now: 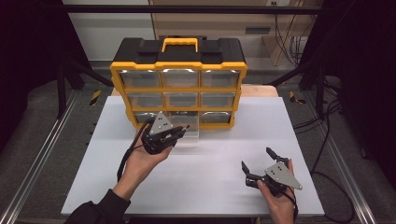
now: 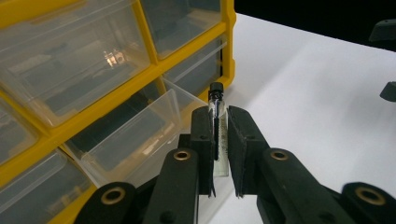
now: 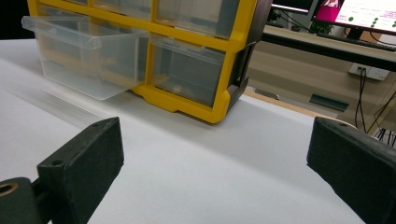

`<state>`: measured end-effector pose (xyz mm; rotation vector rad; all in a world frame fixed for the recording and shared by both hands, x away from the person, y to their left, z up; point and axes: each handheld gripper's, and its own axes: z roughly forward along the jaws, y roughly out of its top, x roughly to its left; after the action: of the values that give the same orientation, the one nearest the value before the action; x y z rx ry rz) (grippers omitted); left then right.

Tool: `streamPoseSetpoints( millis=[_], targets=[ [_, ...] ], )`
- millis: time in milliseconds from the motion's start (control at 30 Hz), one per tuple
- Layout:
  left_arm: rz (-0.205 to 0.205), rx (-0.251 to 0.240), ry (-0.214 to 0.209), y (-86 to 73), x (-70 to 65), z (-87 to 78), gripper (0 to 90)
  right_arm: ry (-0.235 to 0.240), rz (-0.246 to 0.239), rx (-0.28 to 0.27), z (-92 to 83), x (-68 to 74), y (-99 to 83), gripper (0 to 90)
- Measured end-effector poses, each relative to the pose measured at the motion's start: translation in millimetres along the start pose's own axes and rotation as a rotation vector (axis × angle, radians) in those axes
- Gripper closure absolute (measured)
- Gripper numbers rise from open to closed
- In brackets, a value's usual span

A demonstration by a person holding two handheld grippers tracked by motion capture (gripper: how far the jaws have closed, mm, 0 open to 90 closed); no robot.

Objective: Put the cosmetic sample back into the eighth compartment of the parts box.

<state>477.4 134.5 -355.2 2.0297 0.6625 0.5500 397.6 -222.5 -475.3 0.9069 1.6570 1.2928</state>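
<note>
A yellow-and-black drawer organizer (image 1: pixel 179 87) stands at the back of the white table (image 1: pixel 215 186). Its bottom middle clear drawer (image 1: pixel 189 132) is pulled out, also seen as the clear drawer (image 2: pixel 135 135) and clear drawer (image 3: pixel 88 56). My left gripper (image 1: pixel 184 129) hovers just in front of that drawer. In the left gripper view the left gripper (image 2: pixel 219 140) is shut on a small glass vial (image 2: pixel 217 128) with a black cap, held upright between the pads. My right gripper (image 1: pixel 257 161) rests near the table's front right, open; the right gripper (image 3: pixel 210 158) has nothing between its pads.
The organizer (image 2: pixel 93 60) holds rows of closed clear drawers. A wooden bench edge (image 3: pixel 289 105) and monitors (image 3: pixel 359 14) lie beyond the table. Metal rails (image 1: pixel 37 154) run along both sides, and cables (image 1: pixel 322 140) trail at the right.
</note>
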Motion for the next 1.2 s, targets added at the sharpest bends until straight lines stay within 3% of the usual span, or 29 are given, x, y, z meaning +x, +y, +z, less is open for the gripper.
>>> streamPoseSetpoints(
  millis=[1200],
  targets=[
    [-0.009, -0.029, 0.067, 8.9, 16.5, 11.9, 80.5, 0.004, 0.003, -0.002, 0.3, 0.2, 0.0, 3.8]
  ],
)
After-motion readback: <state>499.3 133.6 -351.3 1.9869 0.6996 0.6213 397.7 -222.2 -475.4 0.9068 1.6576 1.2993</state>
